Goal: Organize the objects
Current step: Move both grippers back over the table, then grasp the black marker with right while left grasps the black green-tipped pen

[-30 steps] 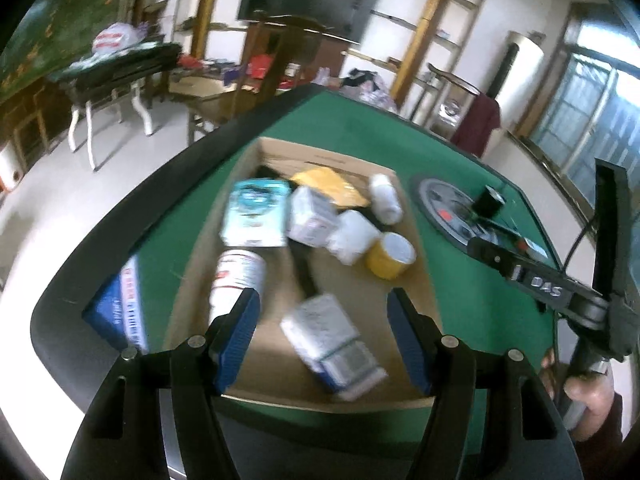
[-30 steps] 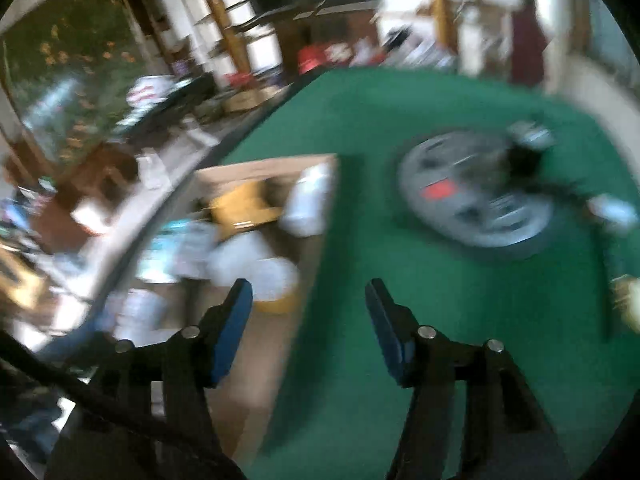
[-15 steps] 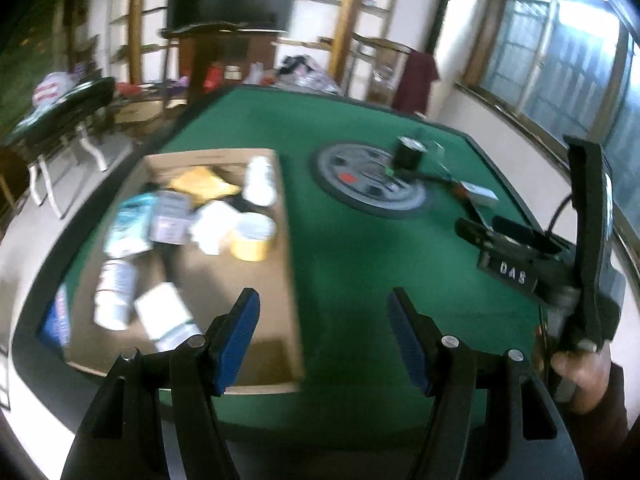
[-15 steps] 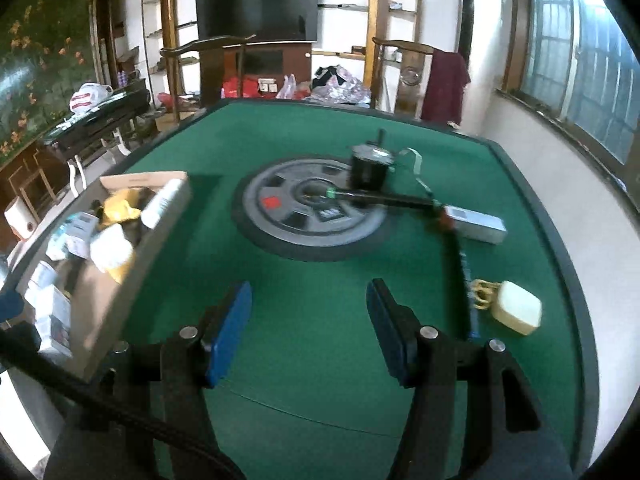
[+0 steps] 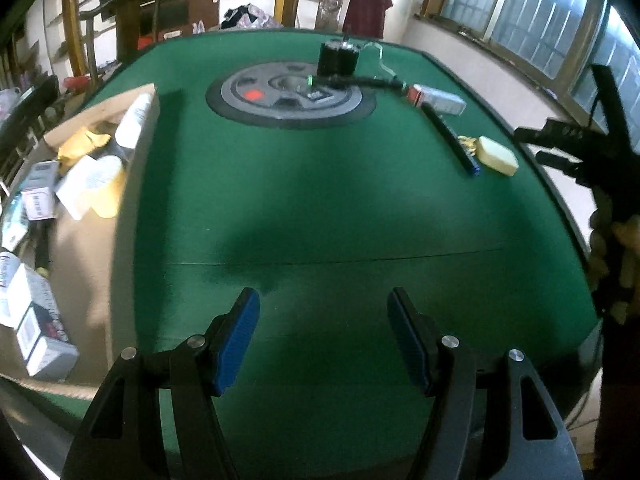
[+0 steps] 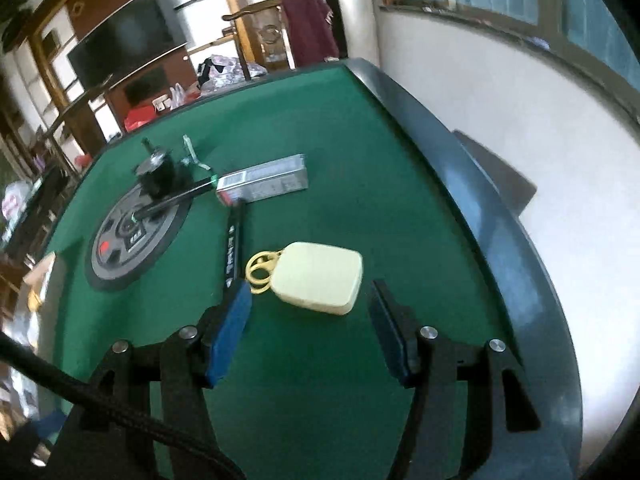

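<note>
Cream case now framed by spread, empty right tongs, swung over from box; next pickup likely.

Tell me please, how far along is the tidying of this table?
Partly done: the cardboard box already holds several packets and bottles. Nothing is in hand: the left gripper and right gripper are both open and empty. Left on the table: the cream case, the black pen and the grey box.
</note>
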Demonstrator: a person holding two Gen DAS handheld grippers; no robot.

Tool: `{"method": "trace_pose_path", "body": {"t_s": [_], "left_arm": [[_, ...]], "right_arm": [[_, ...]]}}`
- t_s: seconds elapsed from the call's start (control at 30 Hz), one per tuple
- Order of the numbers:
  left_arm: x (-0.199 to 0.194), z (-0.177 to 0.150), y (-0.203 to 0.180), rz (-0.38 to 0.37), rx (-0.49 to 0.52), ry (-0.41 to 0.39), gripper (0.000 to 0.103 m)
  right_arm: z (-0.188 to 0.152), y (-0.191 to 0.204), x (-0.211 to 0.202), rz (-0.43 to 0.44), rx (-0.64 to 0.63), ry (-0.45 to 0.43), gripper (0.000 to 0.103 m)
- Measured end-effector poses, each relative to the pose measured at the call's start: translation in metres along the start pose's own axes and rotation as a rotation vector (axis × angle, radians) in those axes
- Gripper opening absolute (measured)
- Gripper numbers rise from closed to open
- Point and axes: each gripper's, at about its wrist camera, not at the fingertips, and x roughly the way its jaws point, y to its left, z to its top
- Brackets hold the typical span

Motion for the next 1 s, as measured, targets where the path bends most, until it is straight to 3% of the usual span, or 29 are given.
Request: {"method": "trace_pose_path", "body": {"t_s": [0.17,0.37,0.5,0.6,0.7,0.77,0.8,0.9,1.0], "left_arm": [[0.016,0.01,0.0,0.015,0.018,0.007,0.061],[0.025,0.016,-0.001,0.015,0.041,-0.009,0.076],[0.027,0.017,0.0,-0.014,0.048,-0.021,0.084],[0.03,0.019,-0.003,-0.044,0.078,-0.003,0.098],[0.037,0.023,-0.017,-0.004,0.174,0.07,0.1],[0.034,0.032,-0.017,-0.093,0.183,0.086,0.098],[0.027,0.043,-0.013,-0.115,0.174,0.06,0.098],[0.011,0.081,-0.008,-0.038,0.19,-0.039,0.098],[0.008,0.131,-0.015,-0.06,0.239,-0.113,0.098]], "right_arm": [[0.014,0.024,0.024,0.048,-0.047,0.035,0.059],[0.026,0.071,0.073,0.025,-0.195,0.127,0.058],[0.025,0.088,0.099,-0.008,-0.237,0.181,0.027],[0.021,0.091,0.1,-0.028,-0.251,0.166,0.015],[0.01,0.09,0.09,0.01,-0.251,0.168,0.012],[0.0,0.088,0.081,0.025,-0.248,0.166,0.012],[-0.006,0.085,0.074,0.029,-0.241,0.164,0.012],[-0.02,0.075,0.061,0.06,-0.207,0.153,0.012],[-0.027,0.062,0.055,0.13,-0.154,0.129,0.012]]}}
